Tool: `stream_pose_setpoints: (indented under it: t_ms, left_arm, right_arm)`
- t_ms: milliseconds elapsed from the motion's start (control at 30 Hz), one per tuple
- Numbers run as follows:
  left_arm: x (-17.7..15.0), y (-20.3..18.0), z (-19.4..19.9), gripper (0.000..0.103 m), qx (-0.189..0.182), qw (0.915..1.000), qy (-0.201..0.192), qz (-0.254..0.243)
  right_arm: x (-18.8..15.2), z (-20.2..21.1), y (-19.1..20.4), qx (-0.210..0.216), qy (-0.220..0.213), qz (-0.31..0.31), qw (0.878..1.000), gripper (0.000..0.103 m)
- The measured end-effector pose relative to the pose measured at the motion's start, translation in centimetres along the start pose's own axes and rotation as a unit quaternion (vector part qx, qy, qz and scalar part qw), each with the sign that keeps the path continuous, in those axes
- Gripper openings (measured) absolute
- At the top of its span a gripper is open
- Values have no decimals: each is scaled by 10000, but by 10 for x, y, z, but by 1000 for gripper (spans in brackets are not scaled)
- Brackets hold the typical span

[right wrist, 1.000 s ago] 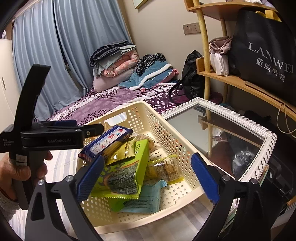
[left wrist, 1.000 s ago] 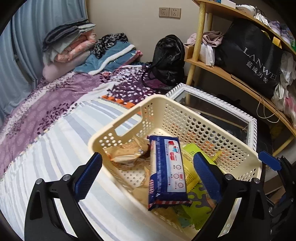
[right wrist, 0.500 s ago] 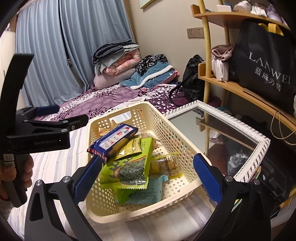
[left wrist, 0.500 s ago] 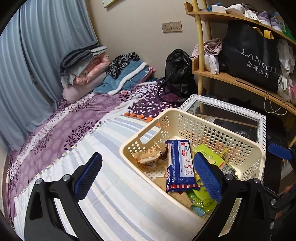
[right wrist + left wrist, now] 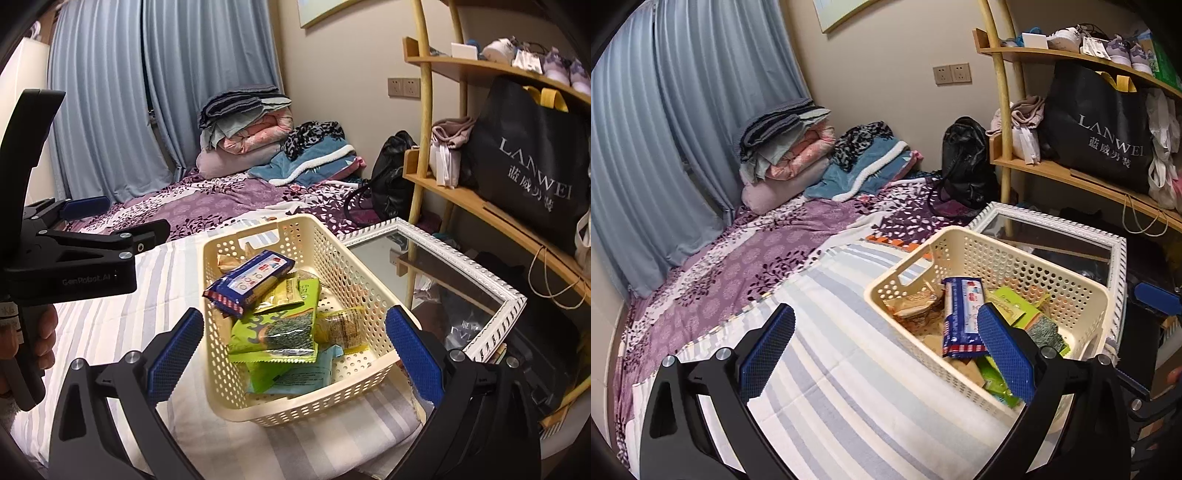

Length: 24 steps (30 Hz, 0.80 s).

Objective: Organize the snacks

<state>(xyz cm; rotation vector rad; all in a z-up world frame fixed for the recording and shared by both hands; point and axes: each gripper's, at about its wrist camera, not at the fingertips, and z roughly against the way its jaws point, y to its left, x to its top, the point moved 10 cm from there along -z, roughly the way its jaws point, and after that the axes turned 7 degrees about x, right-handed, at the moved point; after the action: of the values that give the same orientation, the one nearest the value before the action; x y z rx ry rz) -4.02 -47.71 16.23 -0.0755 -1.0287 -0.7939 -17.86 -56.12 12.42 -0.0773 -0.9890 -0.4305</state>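
Note:
A cream perforated basket stands on the striped bedcover and holds several snack packets. A blue biscuit packet lies on top, with a green seaweed packet under it. My right gripper hangs open in front of the basket's near end, nothing between its blue pads. My left gripper is open too, above the bedcover to the left of the basket, its right pad overlapping the basket in the view. The right wrist view shows the left gripper at the left edge, held by a hand.
A white-framed mirror lies beside the basket on the right. Wooden shelves with a black shopping bag stand beyond it. Folded blankets and a black backpack lie at the far end of the bed.
Both grippers have pulled back and risen from the basket, so it looks smaller and lower. The left one has swung left over the bedcover. The snacks have stayed in place.

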Motion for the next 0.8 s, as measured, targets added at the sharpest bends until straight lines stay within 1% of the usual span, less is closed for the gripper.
stream_pose_setpoints:
  t_ms: [67, 133, 300, 367, 467, 800]
  left_arm:
    - [-1, 5, 7, 100, 215, 9997, -121, -73]
    - [-2, 7, 14, 100, 335, 9991, -201, -141]
    - [-6, 10, 23, 100, 306, 9991, -235, -161]
    - [-9, 11, 25, 100, 406, 9987, -234, -210]
    - [-12, 12, 26, 100, 650, 9969, -267, -362]
    - [-25, 10, 22, 100, 618, 9967, -126, -509]
  right_arm:
    - [0, 3, 4, -15, -2, 43, 10000, 98]
    - [-1, 7, 8, -36, -10, 96, 9999, 98]
    - [-3, 15, 16, -198, -40, 282, 9994, 98]
    - [-3, 18, 18, -268, -43, 347, 9990, 98]
    - [-2, 20, 19, -327, -54, 412, 9986, 98]
    - [-8, 18, 23, -500, 14, 614, 9969, 98]
